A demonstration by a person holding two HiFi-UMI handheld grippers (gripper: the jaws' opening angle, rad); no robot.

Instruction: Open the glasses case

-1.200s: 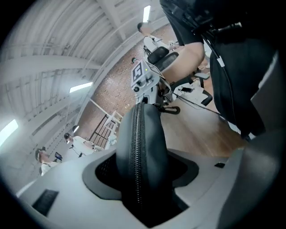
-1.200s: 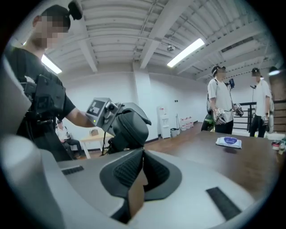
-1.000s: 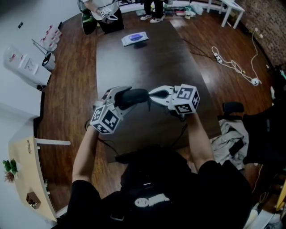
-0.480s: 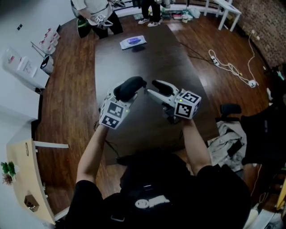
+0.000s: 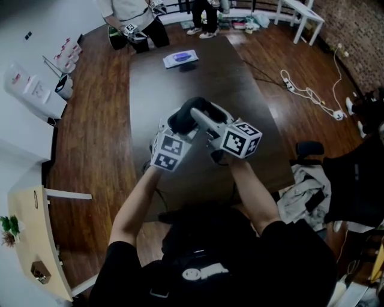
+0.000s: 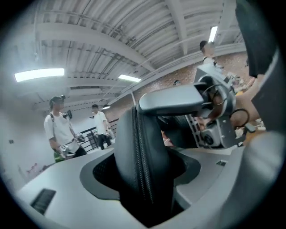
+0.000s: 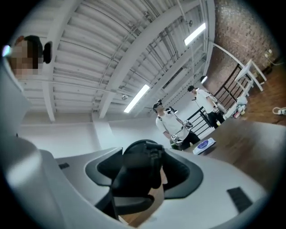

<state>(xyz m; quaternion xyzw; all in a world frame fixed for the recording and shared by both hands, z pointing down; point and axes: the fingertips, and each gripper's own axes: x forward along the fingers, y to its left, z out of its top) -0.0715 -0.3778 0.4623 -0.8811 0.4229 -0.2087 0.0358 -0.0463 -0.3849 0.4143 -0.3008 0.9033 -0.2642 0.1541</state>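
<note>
I hold a black zippered glasses case (image 5: 187, 114) in the air above the dark table (image 5: 180, 78). My left gripper (image 5: 180, 127) is shut on it. In the left gripper view the case (image 6: 143, 165) fills the gap between the jaws, with its zipper running upright. My right gripper (image 5: 201, 115) comes in from the right. Its jaws have just been opening, and the case's end (image 7: 136, 174) now sits between them. One right finger (image 6: 174, 99) lies across the top of the case. I see no squeeze from the right pads.
A white packet (image 5: 180, 58) lies at the table's far end, and people (image 5: 129, 15) stand beyond it. A white cable (image 5: 312, 87) trails over the wooden floor at right. A chair with clothing (image 5: 306, 186) stands near the table's right side.
Both grippers have turned and drawn together. The right jaws were shut beside the case. They have opened and now straddle its end. The left gripper has kept hold of the case.
</note>
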